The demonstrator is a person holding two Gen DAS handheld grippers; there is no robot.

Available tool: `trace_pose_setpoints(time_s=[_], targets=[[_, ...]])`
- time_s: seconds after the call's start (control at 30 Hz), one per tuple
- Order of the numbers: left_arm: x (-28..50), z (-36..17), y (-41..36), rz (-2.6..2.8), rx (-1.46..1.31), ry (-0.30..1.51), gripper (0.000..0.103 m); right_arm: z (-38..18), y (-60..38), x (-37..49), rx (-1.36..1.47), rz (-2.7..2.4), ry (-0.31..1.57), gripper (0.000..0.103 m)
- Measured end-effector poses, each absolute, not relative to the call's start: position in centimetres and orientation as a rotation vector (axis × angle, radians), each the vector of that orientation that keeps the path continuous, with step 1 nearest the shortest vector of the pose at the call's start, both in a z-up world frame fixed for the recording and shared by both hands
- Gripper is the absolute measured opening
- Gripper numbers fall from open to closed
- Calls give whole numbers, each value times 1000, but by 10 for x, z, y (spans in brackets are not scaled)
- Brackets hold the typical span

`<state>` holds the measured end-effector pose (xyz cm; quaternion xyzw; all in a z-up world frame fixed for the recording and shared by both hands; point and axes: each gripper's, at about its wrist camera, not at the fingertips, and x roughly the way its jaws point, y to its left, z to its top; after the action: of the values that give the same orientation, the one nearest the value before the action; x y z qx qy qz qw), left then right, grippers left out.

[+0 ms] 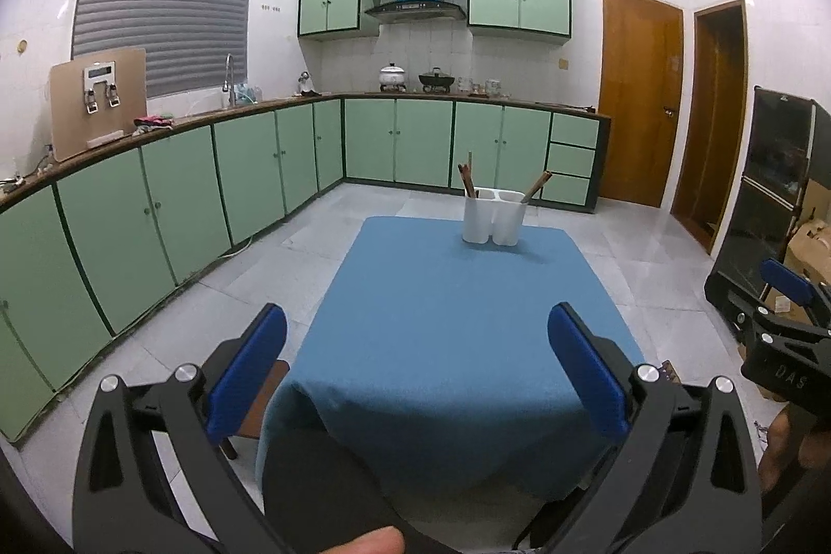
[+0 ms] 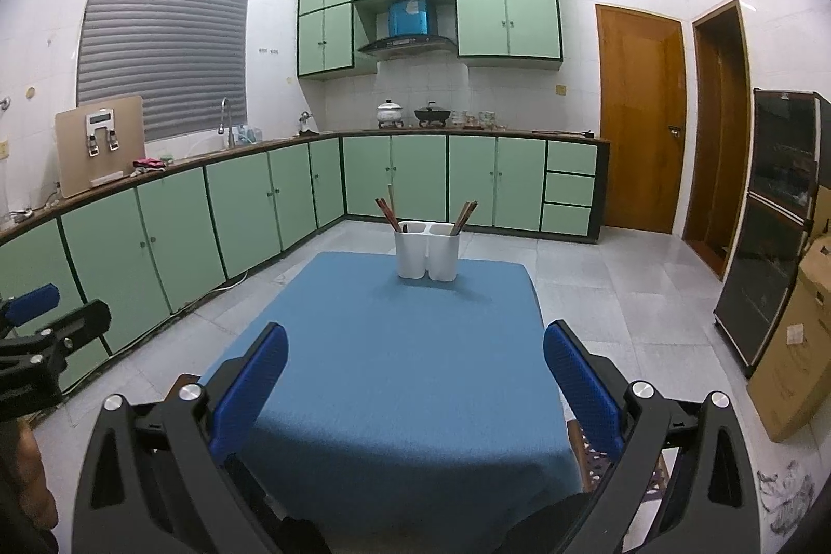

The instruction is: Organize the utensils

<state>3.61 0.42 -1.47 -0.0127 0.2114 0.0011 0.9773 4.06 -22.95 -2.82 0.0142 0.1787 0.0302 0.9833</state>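
White two-cup plastic utensil holder (image 2: 427,252) with brown wooden chopsticks (image 2: 388,214) stands upright, far ahead of both; right hand-held gripper (image 2: 415,385) faces it squarely, left hand-held gripper (image 1: 417,364) sees it ahead-right; both wide open, empty, over blue-clothed bench (image 2: 394,346).

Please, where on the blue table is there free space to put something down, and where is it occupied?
The blue tablecloth is bare from its near edge up to the white two-compartment holder, and along both sides. Only the far middle is occupied, by that holder with chopsticks leaning out. Both the left gripper and right gripper have open jaws and hold nothing.
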Motion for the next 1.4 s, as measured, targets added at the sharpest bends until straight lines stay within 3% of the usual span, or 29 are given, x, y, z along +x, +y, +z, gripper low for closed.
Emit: trace_pose_setpoints(time_s=[1.4], targets=[[6, -6, 3, 44, -53, 386, 98, -25, -227, 6, 38, 55, 311, 97]])
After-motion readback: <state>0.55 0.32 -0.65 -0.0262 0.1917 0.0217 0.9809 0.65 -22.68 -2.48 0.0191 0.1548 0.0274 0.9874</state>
